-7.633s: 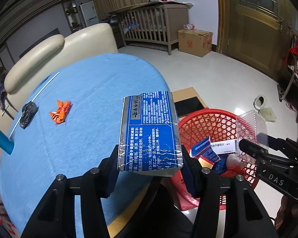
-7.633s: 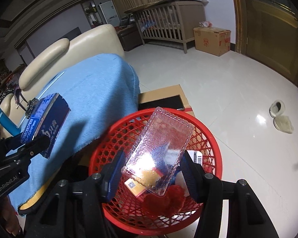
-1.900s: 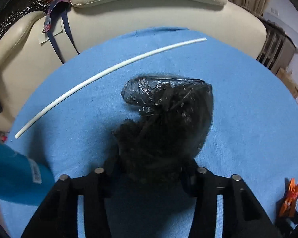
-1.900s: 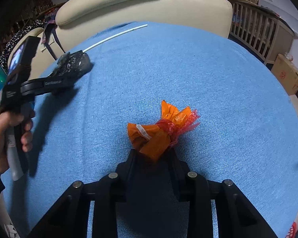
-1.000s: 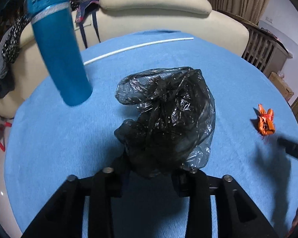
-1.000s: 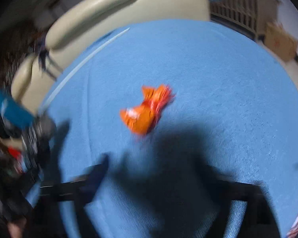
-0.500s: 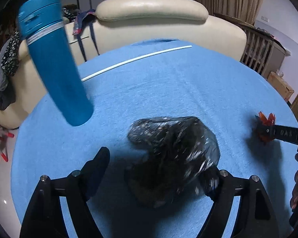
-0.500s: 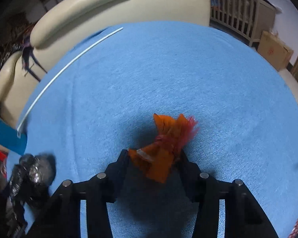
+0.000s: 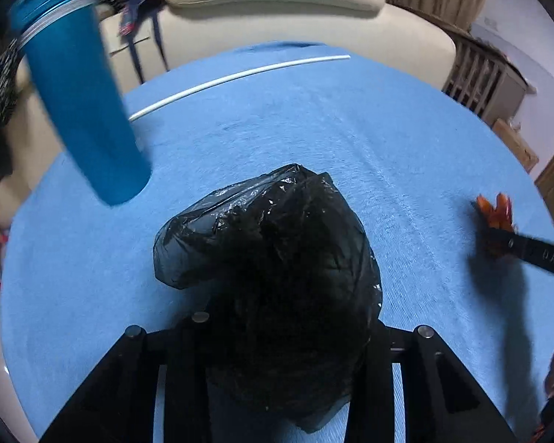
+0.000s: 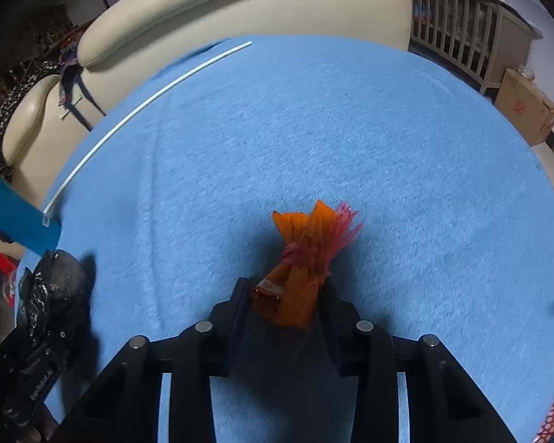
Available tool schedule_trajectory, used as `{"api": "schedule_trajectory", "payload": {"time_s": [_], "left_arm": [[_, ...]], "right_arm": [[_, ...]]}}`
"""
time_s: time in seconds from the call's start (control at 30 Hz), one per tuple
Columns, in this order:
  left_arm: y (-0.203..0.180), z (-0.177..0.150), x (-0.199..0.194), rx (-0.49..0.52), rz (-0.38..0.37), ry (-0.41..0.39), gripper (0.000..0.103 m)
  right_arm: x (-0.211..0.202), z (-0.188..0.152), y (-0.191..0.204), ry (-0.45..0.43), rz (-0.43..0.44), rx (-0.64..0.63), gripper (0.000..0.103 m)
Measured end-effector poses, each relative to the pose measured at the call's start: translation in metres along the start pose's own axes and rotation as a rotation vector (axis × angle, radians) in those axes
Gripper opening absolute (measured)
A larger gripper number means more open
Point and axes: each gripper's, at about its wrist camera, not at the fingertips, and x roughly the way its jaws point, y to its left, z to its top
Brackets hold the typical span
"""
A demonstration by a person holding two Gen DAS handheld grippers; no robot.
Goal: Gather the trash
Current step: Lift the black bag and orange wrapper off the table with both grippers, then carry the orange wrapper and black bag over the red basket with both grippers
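My left gripper is shut on a crumpled black plastic bag over the blue tablecloth; the bag hides the fingertips. My right gripper is shut on an orange wrapper with a red frilled end, low over the cloth. The wrapper also shows at the right edge of the left wrist view, with the right gripper's finger across it. The black bag shows at the lower left of the right wrist view.
A tall blue bottle stands on the table left of the black bag. A thin white rod lies across the far side of the cloth. A cream sofa stands behind the table. A red basket's rim shows at the lower right.
The left jaws were open around the black bag half a second ago and have closed on it. The right jaws have closed tighter on the orange wrapper.
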Motion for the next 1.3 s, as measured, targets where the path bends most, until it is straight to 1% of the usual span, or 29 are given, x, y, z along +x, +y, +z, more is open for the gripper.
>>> {"api": "schedule_trajectory", "payload": {"time_s": [0.17,0.37,0.57,0.87,1.03,1.3], "left_arm": [[0.006,-0.012,-0.029,-0.022,0.014,-0.033,0.038],[-0.006,-0.037,-0.063,-0.027,0.003,-0.065,0.038],[-0.020,-0.054,-0.079,-0.022,0.013,-0.069,0.038],[-0.035,-0.086,-0.111,-0.024,0.016,-0.080,0.038],[-0.038,-0.096,-0.121,-0.019,0.020,-0.084,0.038],[-0.044,-0.102,-0.133,-0.015,0.018,-0.103,0.038]], "right_arm": [[-0.022,-0.024,0.000,-0.029,0.033,-0.011,0.039],[-0.067,-0.052,-0.008,-0.089,0.074,-0.001,0.039],[-0.098,-0.079,-0.009,-0.123,0.084,-0.020,0.039],[-0.111,-0.117,-0.003,-0.126,0.103,-0.042,0.039],[-0.117,-0.130,0.002,-0.128,0.110,-0.057,0.039],[-0.129,-0.148,0.001,-0.143,0.112,-0.064,0.039]]}}
